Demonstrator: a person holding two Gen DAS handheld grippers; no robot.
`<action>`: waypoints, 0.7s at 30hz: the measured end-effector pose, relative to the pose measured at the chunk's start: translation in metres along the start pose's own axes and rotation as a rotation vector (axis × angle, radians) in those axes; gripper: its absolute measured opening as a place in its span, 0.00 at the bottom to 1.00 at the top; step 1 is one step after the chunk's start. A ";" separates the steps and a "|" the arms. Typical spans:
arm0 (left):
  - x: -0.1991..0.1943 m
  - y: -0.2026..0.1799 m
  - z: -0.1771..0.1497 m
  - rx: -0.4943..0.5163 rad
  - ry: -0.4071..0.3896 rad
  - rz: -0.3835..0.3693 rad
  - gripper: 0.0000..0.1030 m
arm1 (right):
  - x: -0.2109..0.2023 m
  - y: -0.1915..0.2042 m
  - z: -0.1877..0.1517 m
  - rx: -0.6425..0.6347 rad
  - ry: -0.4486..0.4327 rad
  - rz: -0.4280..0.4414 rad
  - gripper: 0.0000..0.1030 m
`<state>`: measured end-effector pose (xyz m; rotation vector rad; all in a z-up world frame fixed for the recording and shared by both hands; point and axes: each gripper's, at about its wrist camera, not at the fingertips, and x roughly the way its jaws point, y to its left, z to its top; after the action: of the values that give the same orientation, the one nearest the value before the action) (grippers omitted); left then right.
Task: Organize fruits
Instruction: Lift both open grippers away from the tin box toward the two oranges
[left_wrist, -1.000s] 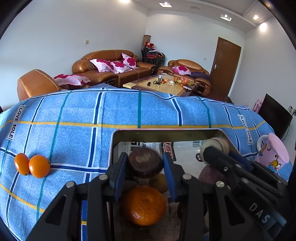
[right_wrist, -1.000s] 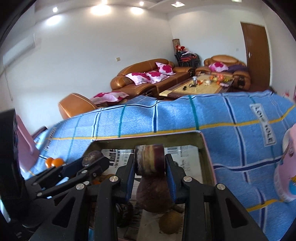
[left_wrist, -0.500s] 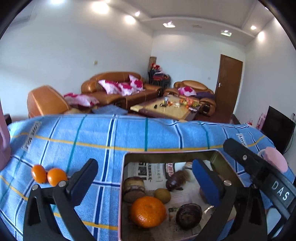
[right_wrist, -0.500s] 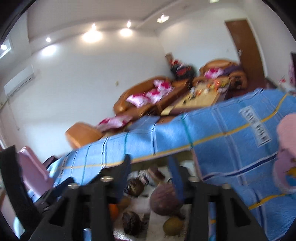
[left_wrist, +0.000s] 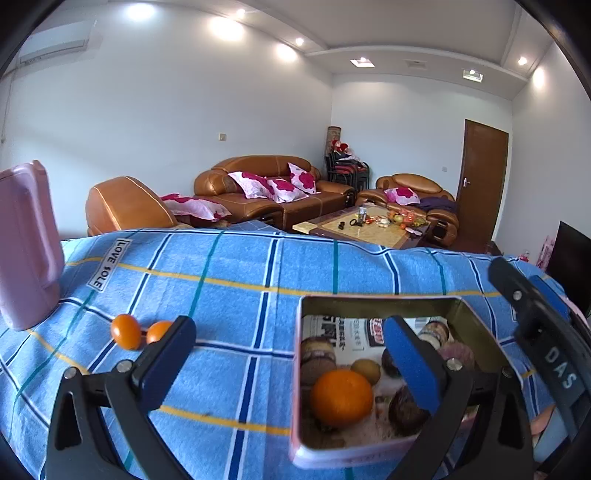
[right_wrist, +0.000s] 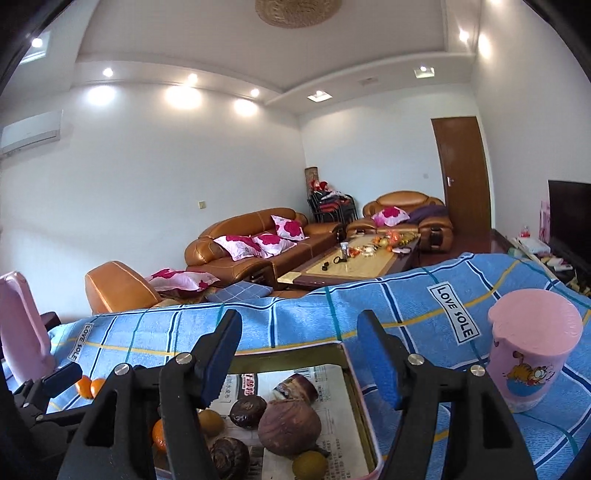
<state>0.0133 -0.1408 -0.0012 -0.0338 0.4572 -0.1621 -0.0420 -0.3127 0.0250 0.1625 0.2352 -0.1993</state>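
Note:
A pink-rimmed tin (left_wrist: 376, 302) lined with newspaper sits on the blue checked cloth. It holds a big orange (left_wrist: 340, 397), several dark purple-brown fruits and small brownish ones. In the right wrist view the tin (right_wrist: 352, 373) shows a large purple fruit (right_wrist: 289, 426) and a cut piece (right_wrist: 297, 386). Two small oranges (left_wrist: 127, 331) lie on the cloth left of the tin. My left gripper (left_wrist: 288, 363) is open and empty, above the tin's left edge. My right gripper (right_wrist: 299, 356) is open and empty above the tin.
A pink cup with a cartoon (right_wrist: 532, 345) stands right of the tin. A pink jug (left_wrist: 26, 243) stands at the far left of the cloth. Sofas and a coffee table lie beyond the table's far edge.
Both grippers opened and let their dark fruits go into the tin, then rose and drew back. The left gripper shifted left.

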 end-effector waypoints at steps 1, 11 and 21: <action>-0.004 -0.001 -0.002 0.002 -0.004 -0.001 1.00 | 0.000 0.002 -0.001 -0.010 0.010 -0.001 0.65; -0.042 -0.006 -0.016 0.022 -0.058 -0.032 1.00 | -0.032 0.003 -0.006 -0.035 -0.038 -0.049 0.65; -0.058 0.012 -0.014 -0.003 0.021 -0.080 1.00 | -0.057 -0.004 -0.009 -0.088 -0.072 -0.144 0.65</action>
<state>-0.0429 -0.1198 0.0108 -0.0537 0.4769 -0.2405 -0.0995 -0.3052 0.0303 0.0505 0.1837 -0.3368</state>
